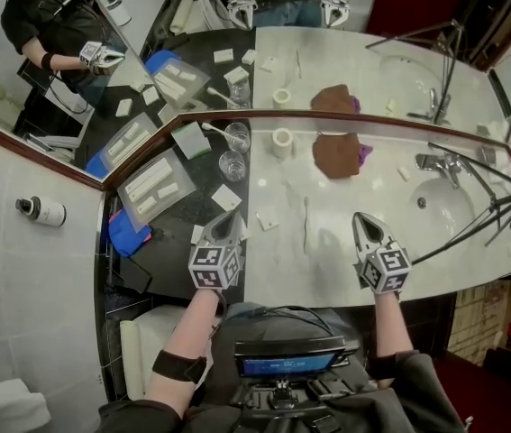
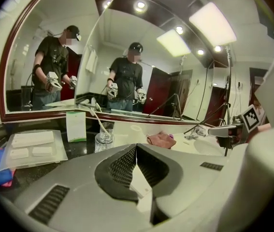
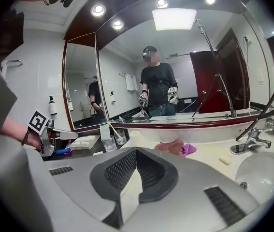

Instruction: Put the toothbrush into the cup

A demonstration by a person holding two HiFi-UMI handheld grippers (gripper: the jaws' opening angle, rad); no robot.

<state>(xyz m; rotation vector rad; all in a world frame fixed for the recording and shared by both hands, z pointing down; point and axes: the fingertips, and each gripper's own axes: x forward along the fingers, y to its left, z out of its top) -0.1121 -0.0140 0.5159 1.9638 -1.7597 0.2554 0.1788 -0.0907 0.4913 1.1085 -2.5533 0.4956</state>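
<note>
Most of the purple cloth (image 1: 364, 154) is hidden under the crumpled brown cloth (image 1: 334, 154). The clear plastic tray (image 1: 181, 171) covers part of a blue bundle (image 1: 127, 234). Which end of the slim white toothbrush (image 1: 216, 132) sits in the clear glass cup (image 1: 238, 139) is too small to tell.

The counter (image 1: 327, 228) is pale polished stone, glossy and faintly veined. At its nine o'clock a black slab (image 1: 169, 264) shines darker. The cup (image 1: 232, 164) is clear glass. The brown cloth (image 1: 334, 154) at twelve o'clock looks soft and matt, while the tap (image 1: 435, 162) at two o'clock is bright chrome.
</note>
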